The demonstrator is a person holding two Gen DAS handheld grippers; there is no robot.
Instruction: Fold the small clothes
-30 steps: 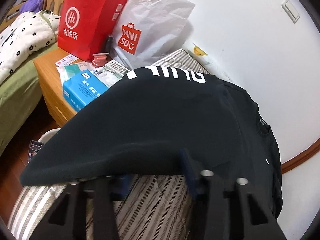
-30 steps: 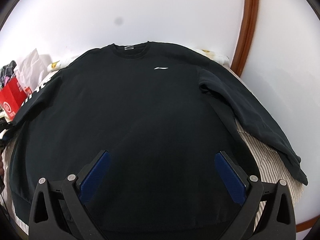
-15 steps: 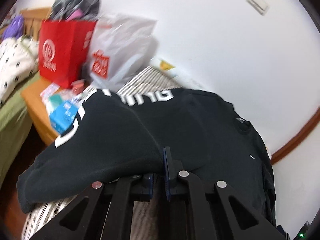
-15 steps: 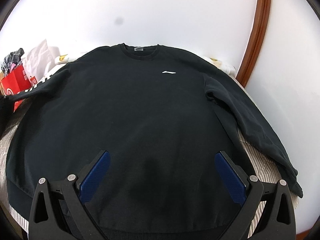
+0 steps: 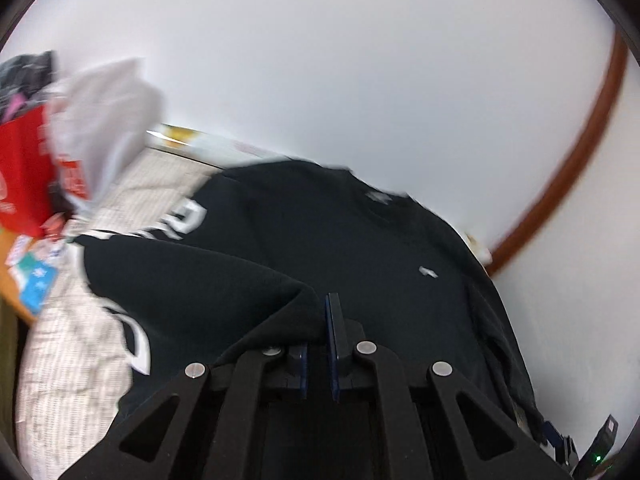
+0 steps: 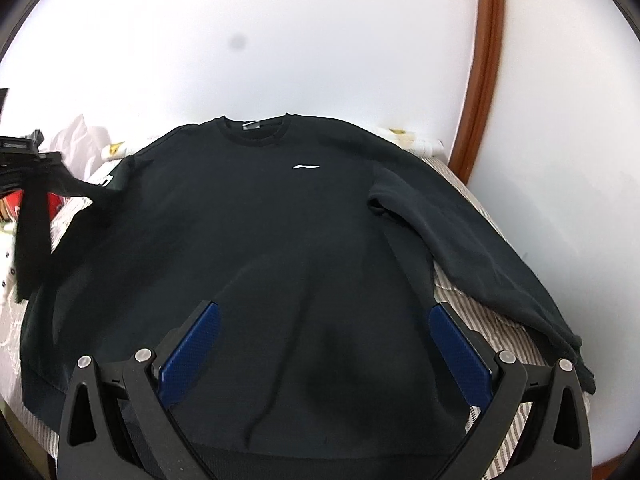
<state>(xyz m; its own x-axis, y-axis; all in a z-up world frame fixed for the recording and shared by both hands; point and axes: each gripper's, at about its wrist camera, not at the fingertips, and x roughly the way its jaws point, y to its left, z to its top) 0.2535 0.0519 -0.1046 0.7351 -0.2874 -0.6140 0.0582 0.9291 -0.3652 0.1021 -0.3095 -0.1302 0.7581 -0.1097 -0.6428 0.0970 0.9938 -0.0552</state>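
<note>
Slippage looked the main risk: the left gripper (image 5: 318, 344), clamped on the lettered sleeve (image 5: 192, 280) at lower centre, could lose the heavy cloth mid-fold, while the right gripper (image 6: 324, 344) stood open over the black sweatshirt (image 6: 280, 240) spread mid-frame.

A bedroom in a private home: a striped mattress (image 6: 472, 300) fills the lower frame, set against plain white walls trimmed with a curved brown wooden moulding (image 6: 486, 60) at upper right. At far left, a red shopping bag (image 5: 20, 184) and a white plastic bag (image 5: 104, 120) crowd a wooden bedside surface (image 5: 10, 276) strewn with small packets.
</note>
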